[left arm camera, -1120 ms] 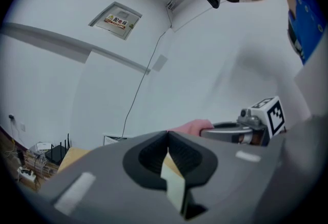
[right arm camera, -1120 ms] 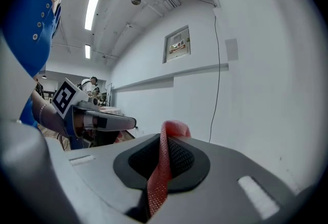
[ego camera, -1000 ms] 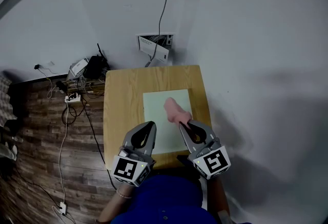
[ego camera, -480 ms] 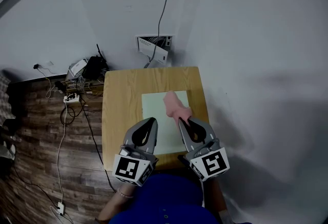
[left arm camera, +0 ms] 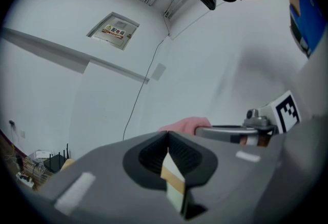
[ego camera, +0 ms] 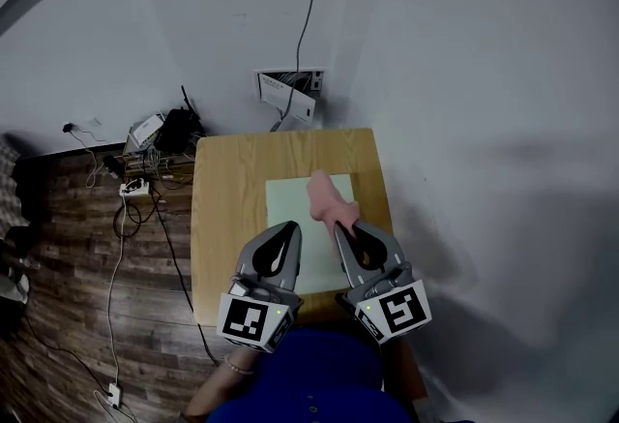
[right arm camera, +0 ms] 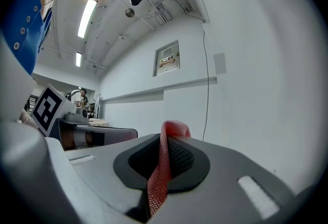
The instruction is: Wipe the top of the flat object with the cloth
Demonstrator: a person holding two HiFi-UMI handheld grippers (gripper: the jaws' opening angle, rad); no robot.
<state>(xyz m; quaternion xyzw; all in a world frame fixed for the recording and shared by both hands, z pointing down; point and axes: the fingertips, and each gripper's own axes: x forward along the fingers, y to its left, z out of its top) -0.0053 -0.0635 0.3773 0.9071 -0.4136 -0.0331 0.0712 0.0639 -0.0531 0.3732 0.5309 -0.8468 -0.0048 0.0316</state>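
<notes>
A pale green flat board (ego camera: pixel 288 203) lies on the small wooden table (ego camera: pixel 227 208). My right gripper (ego camera: pixel 340 230) is shut on a pink cloth (ego camera: pixel 327 197), which trails forward onto the board's right part. In the right gripper view the cloth (right arm camera: pixel 163 166) is pinched between the jaws of that gripper (right arm camera: pixel 166 136) and curls over their tips. My left gripper (ego camera: pixel 291 228) hovers over the board's near left part, shut and holding nothing. In the left gripper view, the left gripper (left arm camera: pixel 168 135) shows closed jaws, with the cloth (left arm camera: pixel 185 125) beyond them.
A power strip, dark boxes and tangled cables (ego camera: pixel 150 155) lie on the wood floor left of the table. An open wall box (ego camera: pixel 290 87) with a cable running up sits behind the table. A white wall runs along the table's right side.
The right gripper has pushed the cloth a little farther across the board. The left gripper has shifted slightly right, nearer the board. Both jaws stay shut.
</notes>
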